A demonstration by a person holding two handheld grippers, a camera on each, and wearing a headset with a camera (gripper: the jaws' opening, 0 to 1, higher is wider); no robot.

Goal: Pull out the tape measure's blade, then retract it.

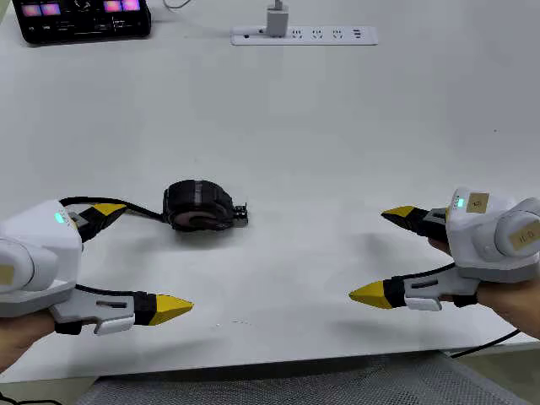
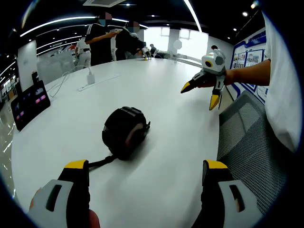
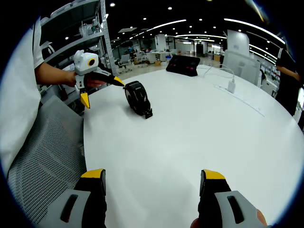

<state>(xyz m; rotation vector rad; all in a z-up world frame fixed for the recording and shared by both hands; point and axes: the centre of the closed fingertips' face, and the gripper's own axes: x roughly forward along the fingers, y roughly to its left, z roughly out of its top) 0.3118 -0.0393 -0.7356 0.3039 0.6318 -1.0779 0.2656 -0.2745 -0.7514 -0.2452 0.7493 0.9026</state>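
Currently both tongs stand wide apart and empty: the left tongs (image 1: 143, 257) at the bench's (image 1: 304, 126) eight o'clock, the right tongs (image 1: 380, 253) at four. The tape measure (image 1: 198, 205) lies at one o'clock from the left pair, blade wound in, its hook (image 1: 241, 215) pointing toward three. Best, I judge, to clamp the case with the left, then pinch the hook squarely with the right.

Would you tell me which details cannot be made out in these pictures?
- Head view: lettering on the tape measure is too small to read.
- Left gripper view: the end of the strap is hidden behind one of the fingers of the left gripper.
- Head view: the black device is cut off by the top edge.
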